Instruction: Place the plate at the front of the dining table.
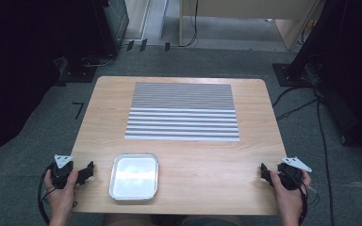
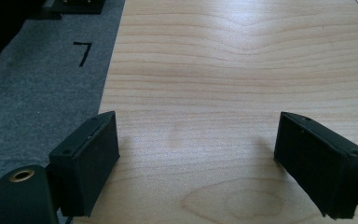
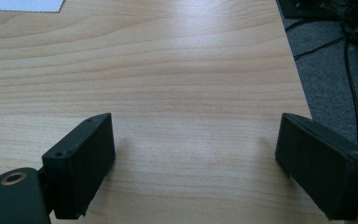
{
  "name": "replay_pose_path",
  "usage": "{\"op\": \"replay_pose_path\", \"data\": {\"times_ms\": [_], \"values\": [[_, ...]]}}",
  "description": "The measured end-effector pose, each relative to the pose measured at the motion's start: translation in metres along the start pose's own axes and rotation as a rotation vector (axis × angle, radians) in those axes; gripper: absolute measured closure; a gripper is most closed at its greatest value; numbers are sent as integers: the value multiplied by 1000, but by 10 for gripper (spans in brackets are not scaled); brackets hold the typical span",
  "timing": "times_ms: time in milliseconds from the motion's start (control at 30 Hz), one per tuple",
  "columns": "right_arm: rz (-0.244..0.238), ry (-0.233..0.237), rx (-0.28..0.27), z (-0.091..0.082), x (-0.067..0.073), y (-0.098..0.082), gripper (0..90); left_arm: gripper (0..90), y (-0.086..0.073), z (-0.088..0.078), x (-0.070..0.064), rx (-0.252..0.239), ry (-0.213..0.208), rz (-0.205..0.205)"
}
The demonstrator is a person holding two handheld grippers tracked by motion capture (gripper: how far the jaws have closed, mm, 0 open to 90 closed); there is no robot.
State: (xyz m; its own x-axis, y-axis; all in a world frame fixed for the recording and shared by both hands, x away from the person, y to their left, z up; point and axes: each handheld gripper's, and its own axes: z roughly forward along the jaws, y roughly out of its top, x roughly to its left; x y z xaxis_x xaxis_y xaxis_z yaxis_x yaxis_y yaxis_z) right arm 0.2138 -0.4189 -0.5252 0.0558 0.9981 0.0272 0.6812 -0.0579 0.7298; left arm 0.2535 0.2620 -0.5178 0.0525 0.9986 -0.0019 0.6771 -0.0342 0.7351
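- The surface (image 1: pixel 99 122) is showing pale wood grain.
- The mat (image 1: pixel 183 112) is showing grey-and-white stripes, finer on its far half.
- The tray (image 1: pixel 135 176) is gleaming silver.
- Both claws, left (image 1: pixel 89 170) and right (image 1: pixel 264 171), are showing black.
- The floor (image 1: pixel 23 155) is showing grey carpet.

Black "7"-shaped mark (image 2: pixel 82 52) on grey carpet (image 2: pixel 37 88).

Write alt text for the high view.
A person's hands hold open left tongs and right tongs at the near corners of a wooden table. A shiny metal tray sits near the left tongs; a striped mat lies beyond.
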Motion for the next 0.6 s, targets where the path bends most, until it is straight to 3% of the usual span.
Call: {"op": "replay_pose_path", "data": {"times_ms": [233, 467, 600], "values": [[25, -25, -11, -1, 1, 0, 148, 132, 0, -3, 3, 5, 8, -10], [78, 8, -42, -6, 6, 3, 148, 132, 2, -11, 8, -7, -26, -42], [94, 9, -59, -9, 10, 6, 151, 132, 3, -15, 6, -14, -25, -33]]}}
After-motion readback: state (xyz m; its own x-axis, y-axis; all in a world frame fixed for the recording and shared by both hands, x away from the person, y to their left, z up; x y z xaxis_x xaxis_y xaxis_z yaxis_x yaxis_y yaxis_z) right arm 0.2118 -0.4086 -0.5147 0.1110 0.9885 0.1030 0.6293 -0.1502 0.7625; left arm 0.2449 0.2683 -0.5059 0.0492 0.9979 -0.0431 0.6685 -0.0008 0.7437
